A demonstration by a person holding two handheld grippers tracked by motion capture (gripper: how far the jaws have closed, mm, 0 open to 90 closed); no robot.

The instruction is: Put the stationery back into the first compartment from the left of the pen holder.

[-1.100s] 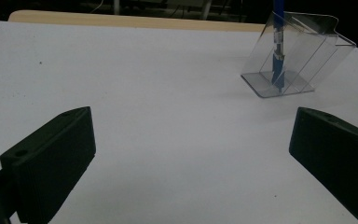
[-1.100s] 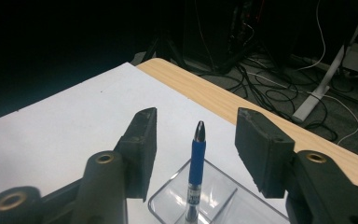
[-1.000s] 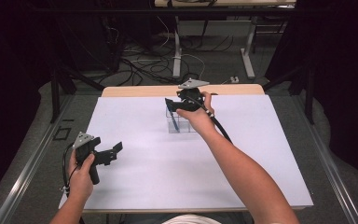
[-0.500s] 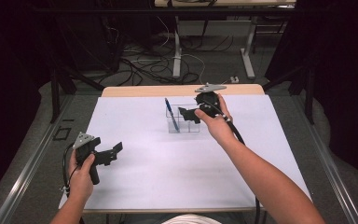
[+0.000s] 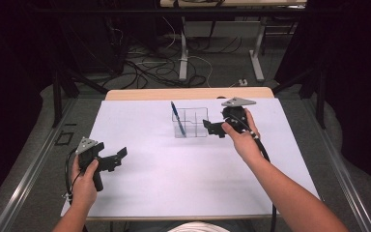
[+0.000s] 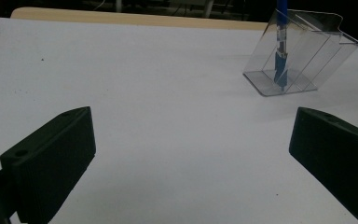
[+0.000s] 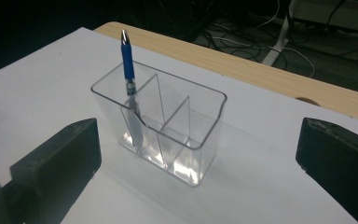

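Note:
A clear plastic holder (image 5: 192, 123) with three compartments stands on the white table sheet (image 5: 174, 193), toward the back. A blue pen (image 5: 176, 115) leans upright in its left end compartment. My right gripper (image 5: 211, 128) hovers just right of the holder and points at it. Its jaws have just been opening and now stand open with nothing between them. The right gripper view shows the holder (image 7: 168, 130) and pen (image 7: 128, 65) close ahead of the jaws. My left gripper (image 5: 116, 159) is open and empty at the front left; its view has the holder (image 6: 303, 56) far off.
A strip of bare wood tabletop (image 5: 188, 93) runs behind the sheet. Beyond the table, cables and desk legs (image 5: 183, 53) lie on the dark floor. Cables trail from both grippers toward the front edge.
The right gripper has moved right, away from above the holder, and its jaws have opened. The blue pen now stands free in the holder. The left hand has kept still.

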